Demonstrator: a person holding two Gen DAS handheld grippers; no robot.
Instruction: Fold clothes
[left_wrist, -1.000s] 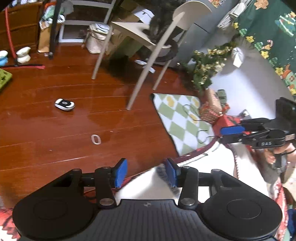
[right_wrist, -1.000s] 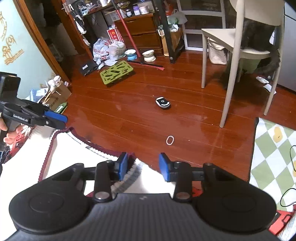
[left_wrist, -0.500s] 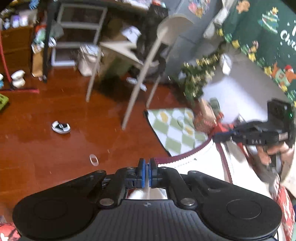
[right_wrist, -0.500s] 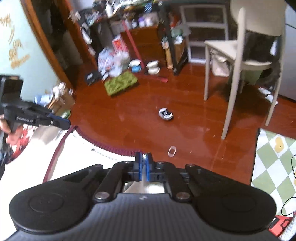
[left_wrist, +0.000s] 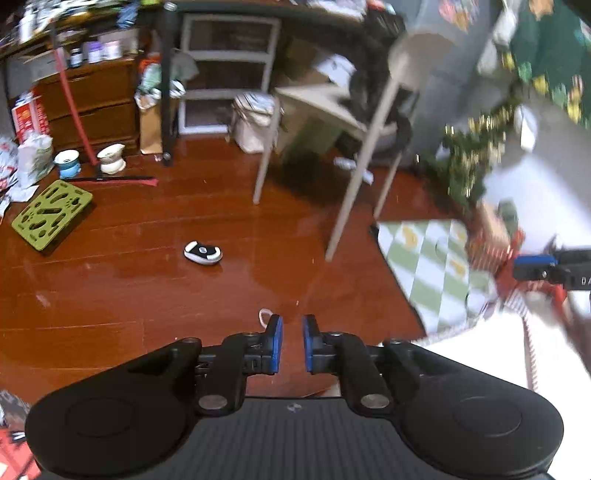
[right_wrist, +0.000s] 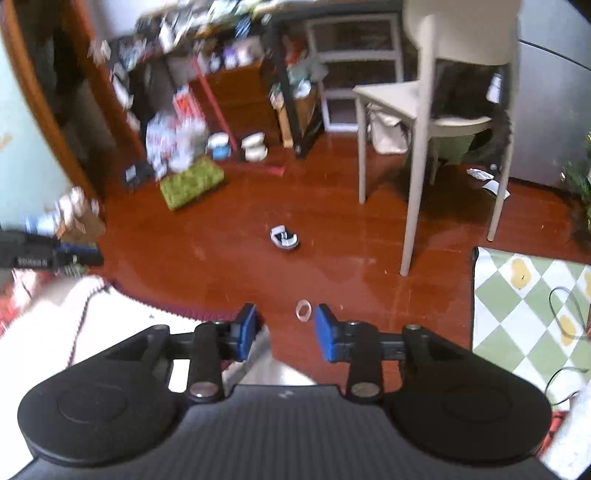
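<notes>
Jaws: left gripper (left_wrist: 291, 343) narrowly parted and opening, right gripper (right_wrist: 283, 332) wider and opening; we hold nothing.
Garment: white cloth (right_wrist: 122, 325) with maroon trim, below both grippers, spilling toward the floor (right_wrist: 229, 266).
Handling: we judge it soft and light; pinch the trimmed edge.

The floor (left_wrist: 122, 295) is dark red wood, polished and glossy, with light reflecting off its boards. The chair (right_wrist: 436, 110) looks like smooth, matt, cream plastic. The rug (right_wrist: 524, 306) at the right is soft checked cloth, matt. The near garment (right_wrist: 122, 325) is white knitted cloth with a rough, dark red edge. Both grippers' bodies are matt black plastic, ribbed near the camera, with blue rubbery-looking pads (left_wrist: 276, 343) and shiny metal screws.
</notes>
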